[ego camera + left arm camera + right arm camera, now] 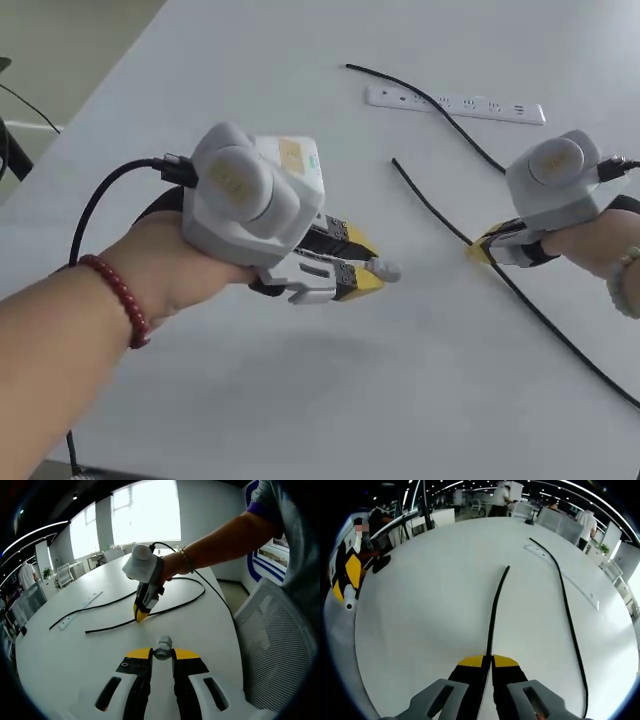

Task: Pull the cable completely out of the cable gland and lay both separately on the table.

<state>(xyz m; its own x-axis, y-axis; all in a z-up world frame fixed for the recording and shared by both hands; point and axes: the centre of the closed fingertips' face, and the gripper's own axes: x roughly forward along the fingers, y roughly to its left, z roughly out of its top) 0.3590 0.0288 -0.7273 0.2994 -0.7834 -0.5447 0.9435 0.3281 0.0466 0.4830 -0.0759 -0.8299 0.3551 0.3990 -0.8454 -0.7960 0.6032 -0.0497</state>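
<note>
Left gripper [162, 655] jaws grip the cable gland [163, 646]; right gripper [488, 658] jaws pinch the cable [496, 595] running ahead, to lay both separately.

The head view is looking forward and down on the tabletop [300, 400] from high above the cable [430, 205]. The left gripper view is riding low, facing along its fingers [139, 654] across to the cable, well apart. The right gripper view is sitting directly over the cable, looking along it. All three are sharing the cable and the power strip [455, 103] beyond it.
</note>
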